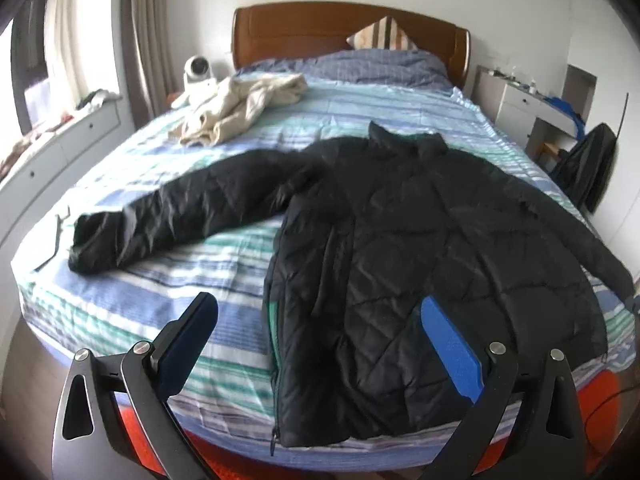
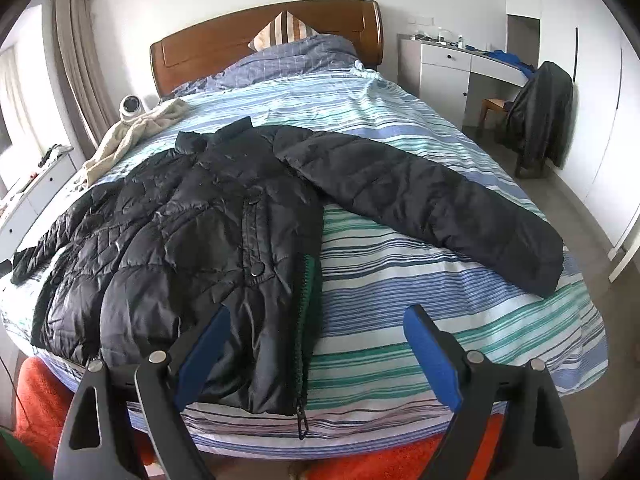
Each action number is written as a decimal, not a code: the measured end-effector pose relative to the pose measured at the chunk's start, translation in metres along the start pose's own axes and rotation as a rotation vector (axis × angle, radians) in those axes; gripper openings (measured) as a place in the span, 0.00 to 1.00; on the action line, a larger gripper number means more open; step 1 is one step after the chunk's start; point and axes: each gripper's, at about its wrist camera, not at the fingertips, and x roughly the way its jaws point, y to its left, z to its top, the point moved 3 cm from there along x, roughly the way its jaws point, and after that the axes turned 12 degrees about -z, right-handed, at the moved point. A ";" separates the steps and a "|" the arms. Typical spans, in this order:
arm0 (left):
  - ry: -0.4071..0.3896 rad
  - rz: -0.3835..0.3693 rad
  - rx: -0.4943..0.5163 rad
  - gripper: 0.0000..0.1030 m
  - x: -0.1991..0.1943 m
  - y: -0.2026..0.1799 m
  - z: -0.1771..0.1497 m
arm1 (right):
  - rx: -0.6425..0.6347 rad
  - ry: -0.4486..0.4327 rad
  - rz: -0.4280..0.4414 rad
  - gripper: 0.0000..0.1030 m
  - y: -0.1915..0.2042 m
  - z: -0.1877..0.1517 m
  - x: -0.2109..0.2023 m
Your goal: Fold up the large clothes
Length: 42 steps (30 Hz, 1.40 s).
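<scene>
A black quilted jacket [image 1: 400,248] lies flat on the striped bed [image 1: 200,280], collar toward the headboard, both sleeves spread out sideways. Its hem reaches the bed's near edge. In the right wrist view the same jacket [image 2: 192,216] fills the left half, with a green lining strip beside the zipper. My left gripper [image 1: 320,316] hovers open above the hem's left corner, nothing between its blue pads. My right gripper [image 2: 316,320] stands open over the hem's right corner by the zipper, gripping nothing.
A crumpled cream garment [image 1: 240,104] lies near the pillows [image 1: 380,64] by the wooden headboard [image 2: 224,40]. A white desk [image 2: 460,64] and a chair draped with a dark coat [image 2: 540,112] stand at the right. An orange rug [image 2: 400,460] lies below the bed's near edge.
</scene>
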 end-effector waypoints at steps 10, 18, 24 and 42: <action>0.024 0.068 0.087 0.99 0.006 -0.013 -0.008 | -0.022 -0.040 0.008 0.88 0.006 0.012 -0.010; 0.003 0.076 0.055 0.99 0.001 -0.007 -0.005 | -0.012 -0.026 0.005 0.88 0.012 0.009 -0.004; 0.039 0.078 0.050 0.99 0.007 -0.006 -0.012 | 0.125 0.011 -0.019 0.88 -0.027 -0.003 0.007; 0.001 0.106 0.145 0.99 0.000 -0.037 0.003 | 1.161 0.096 0.185 0.87 -0.251 -0.032 0.146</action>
